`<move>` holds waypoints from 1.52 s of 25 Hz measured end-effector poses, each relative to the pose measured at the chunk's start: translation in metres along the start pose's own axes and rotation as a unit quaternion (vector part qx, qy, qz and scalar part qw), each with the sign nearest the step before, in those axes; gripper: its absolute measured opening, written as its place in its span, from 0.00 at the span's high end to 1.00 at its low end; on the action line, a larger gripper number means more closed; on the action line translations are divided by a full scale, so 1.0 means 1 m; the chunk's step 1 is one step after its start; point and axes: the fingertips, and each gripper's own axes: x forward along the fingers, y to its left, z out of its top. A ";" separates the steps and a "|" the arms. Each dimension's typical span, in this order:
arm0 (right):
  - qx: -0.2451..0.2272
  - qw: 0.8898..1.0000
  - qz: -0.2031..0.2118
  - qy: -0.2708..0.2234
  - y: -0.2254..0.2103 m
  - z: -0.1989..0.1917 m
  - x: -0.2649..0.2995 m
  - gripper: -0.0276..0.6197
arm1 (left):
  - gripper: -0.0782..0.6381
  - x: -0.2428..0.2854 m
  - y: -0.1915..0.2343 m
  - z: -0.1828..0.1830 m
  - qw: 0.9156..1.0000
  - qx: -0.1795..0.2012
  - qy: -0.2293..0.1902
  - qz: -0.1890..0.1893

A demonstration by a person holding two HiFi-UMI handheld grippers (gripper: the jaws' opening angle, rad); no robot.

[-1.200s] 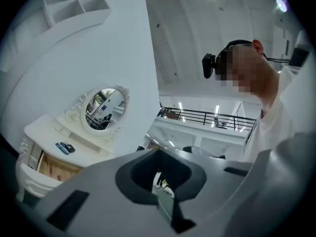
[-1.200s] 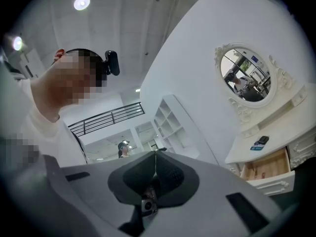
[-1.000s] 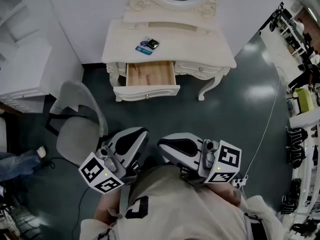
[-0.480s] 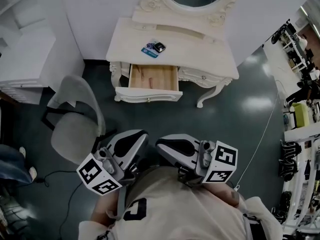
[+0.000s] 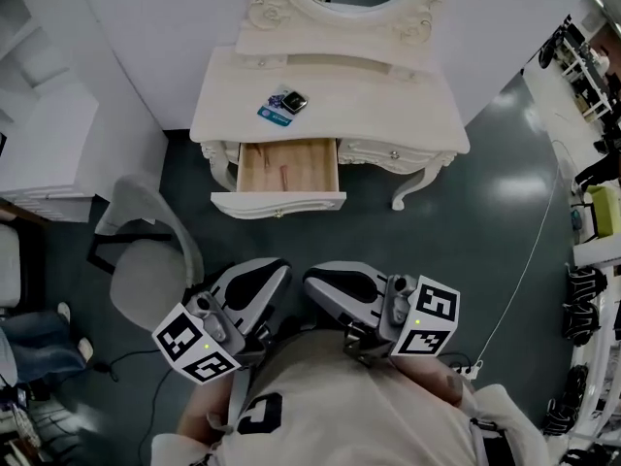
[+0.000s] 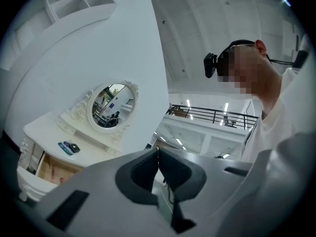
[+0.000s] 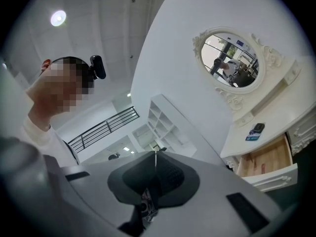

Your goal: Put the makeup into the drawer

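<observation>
Your left hand-held gripper (image 5: 270, 268) and right hand-held gripper (image 5: 316, 278) both have their jaws together on nothing, well short of the one open drawer (image 5: 288, 166). The makeup (image 5: 287, 104) lies on the surface (image 5: 388, 95) just behind that drawer, in two pieces: one dark compact (image 5: 295, 101) and one flat blue packet (image 5: 276, 116), touching. Both are probably light, hard and slick, so pinch each across its thin edges.

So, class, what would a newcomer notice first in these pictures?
The white dressing table against the wall, its wooden drawer pulled open, with the small makeup items on its top. Nearer, the left gripper and right gripper sit side by side, both shut and empty.
</observation>
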 end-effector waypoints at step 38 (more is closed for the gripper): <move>0.040 0.998 -0.056 -0.003 -0.201 0.131 -0.055 0.91 | 0.81 0.197 0.119 0.018 0.993 0.035 0.050 0.104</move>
